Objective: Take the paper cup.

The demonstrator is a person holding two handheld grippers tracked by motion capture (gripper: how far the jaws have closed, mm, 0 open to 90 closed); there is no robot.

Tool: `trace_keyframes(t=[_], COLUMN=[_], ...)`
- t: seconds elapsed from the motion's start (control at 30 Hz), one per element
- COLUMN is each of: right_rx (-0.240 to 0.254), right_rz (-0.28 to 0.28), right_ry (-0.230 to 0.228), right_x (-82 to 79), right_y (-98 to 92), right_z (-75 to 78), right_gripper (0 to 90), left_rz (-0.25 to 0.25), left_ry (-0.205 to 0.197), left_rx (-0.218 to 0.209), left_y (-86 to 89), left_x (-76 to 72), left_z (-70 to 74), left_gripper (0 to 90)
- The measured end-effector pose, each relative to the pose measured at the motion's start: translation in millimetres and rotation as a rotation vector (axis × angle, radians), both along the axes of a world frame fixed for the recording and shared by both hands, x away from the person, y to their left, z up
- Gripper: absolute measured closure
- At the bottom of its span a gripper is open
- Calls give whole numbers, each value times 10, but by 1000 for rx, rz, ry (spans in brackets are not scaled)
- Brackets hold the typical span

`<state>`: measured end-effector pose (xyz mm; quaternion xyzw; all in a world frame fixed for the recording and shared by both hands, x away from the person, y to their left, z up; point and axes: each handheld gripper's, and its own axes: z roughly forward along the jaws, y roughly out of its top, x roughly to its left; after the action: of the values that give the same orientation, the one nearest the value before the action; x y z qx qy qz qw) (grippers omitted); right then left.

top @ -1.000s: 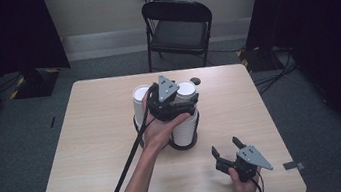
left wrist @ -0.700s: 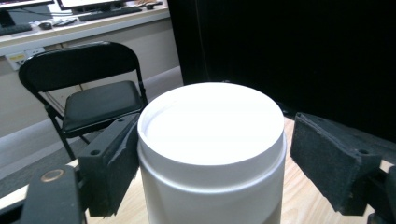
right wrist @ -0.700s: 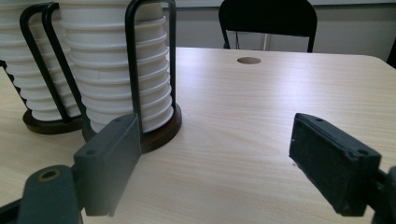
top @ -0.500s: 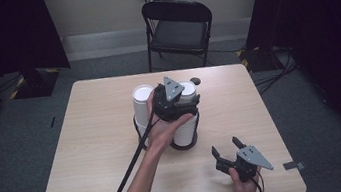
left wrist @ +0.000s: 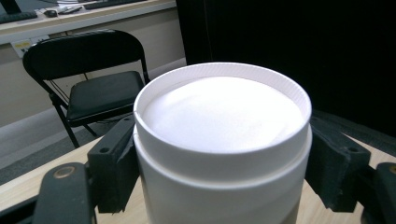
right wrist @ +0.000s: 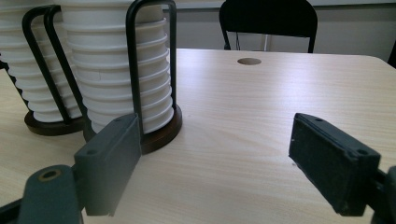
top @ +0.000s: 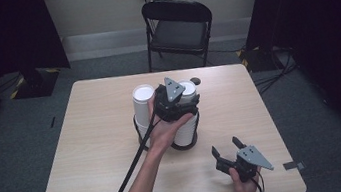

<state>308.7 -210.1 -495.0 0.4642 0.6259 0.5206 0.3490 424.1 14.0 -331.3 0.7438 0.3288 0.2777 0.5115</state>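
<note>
At the table centre, the top cup (left wrist: pixel 224 140) is clamped by the just-closed left gripper (top: pixel 175 100), while the right gripper (top: pixel 232 155), at five o'clock, is held open and empty.

Wooden table (top: pixel 90 152) with two cup racks (right wrist: pixel 161 133)

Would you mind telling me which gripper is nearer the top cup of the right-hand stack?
Left. The left gripper grips the top cup; the right gripper rests near the table's front edge.
</note>
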Motion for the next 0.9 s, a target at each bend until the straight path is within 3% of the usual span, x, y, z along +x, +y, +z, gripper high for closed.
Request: trace_keyframes(t=[0.27, 0.9], right_rx=[3, 4], right_rz=[-1, 3], right_ry=[1, 0], right_x=[-4, -1], right_y=[-2, -5], right_z=[0, 0], right_gripper=[162, 164], left_rz=[-7, -12], left_ry=[-1, -34], left_rx=[-14, -95], left_y=[12, 71], left_x=[1, -26], left_z=[5, 105], left_gripper=[220, 221])
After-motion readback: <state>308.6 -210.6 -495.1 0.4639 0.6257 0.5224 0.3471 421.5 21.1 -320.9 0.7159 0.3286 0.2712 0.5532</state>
